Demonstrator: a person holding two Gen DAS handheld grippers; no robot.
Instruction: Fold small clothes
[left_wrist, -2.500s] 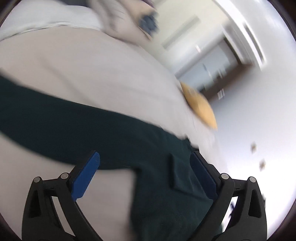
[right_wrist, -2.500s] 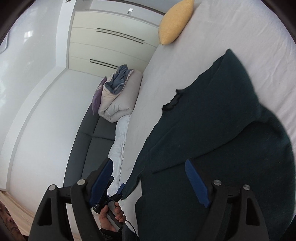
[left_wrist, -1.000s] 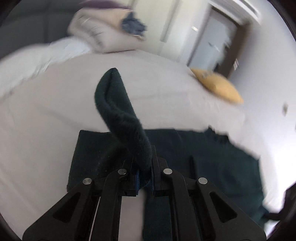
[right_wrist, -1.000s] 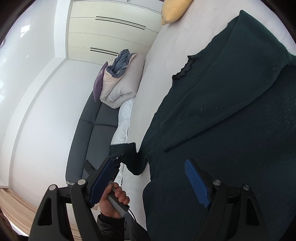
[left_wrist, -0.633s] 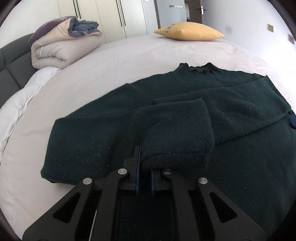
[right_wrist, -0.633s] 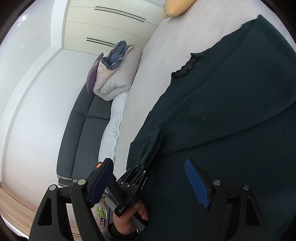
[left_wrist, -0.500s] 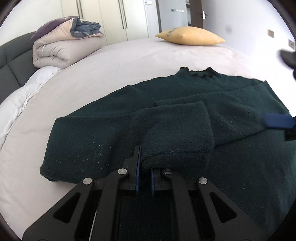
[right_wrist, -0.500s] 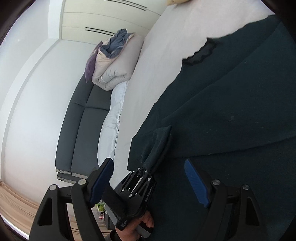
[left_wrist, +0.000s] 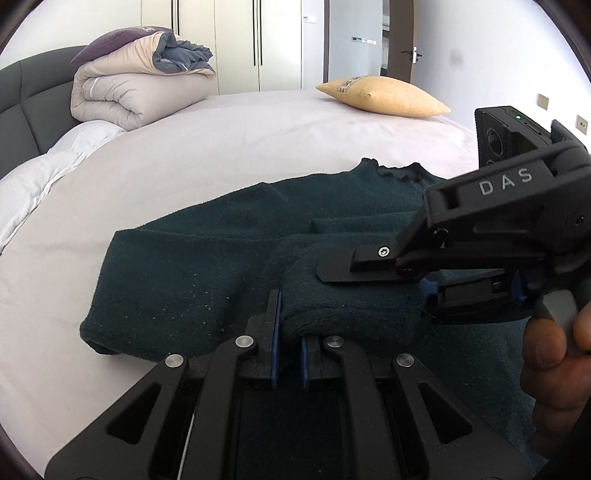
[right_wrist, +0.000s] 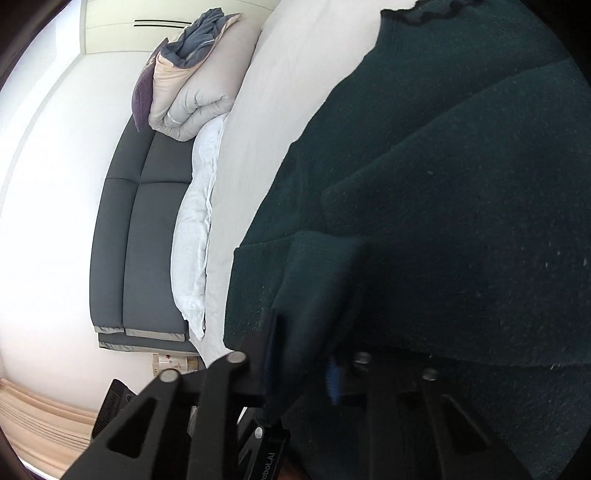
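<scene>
A dark green sweater (left_wrist: 192, 266) lies spread on the bed, its neck toward the far side. One sleeve (left_wrist: 351, 306) is folded back across the body. My left gripper (left_wrist: 287, 350) is shut on that sleeve's cuff edge. My right gripper (left_wrist: 373, 286) comes in from the right, one finger over the sleeve end and one under it, and its jaws are closing on the knit. In the right wrist view the sleeve (right_wrist: 314, 280) fills the gap of the right gripper (right_wrist: 303, 362), with the sweater body (right_wrist: 461, 184) beyond. A hand (left_wrist: 554, 354) grips the right tool's handle.
The pale bed sheet (left_wrist: 258, 140) surrounds the sweater. A rolled duvet (left_wrist: 140, 88) sits at the far left by the dark headboard (left_wrist: 22, 99). A yellow pillow (left_wrist: 384, 96) lies at the far right, and white bedding (left_wrist: 37, 177) at the left edge.
My left gripper has carried the sleeve over the sweater's body and lowered it. My right gripper has swung in beside it and its wide jaws have narrowed onto the sleeve end.
</scene>
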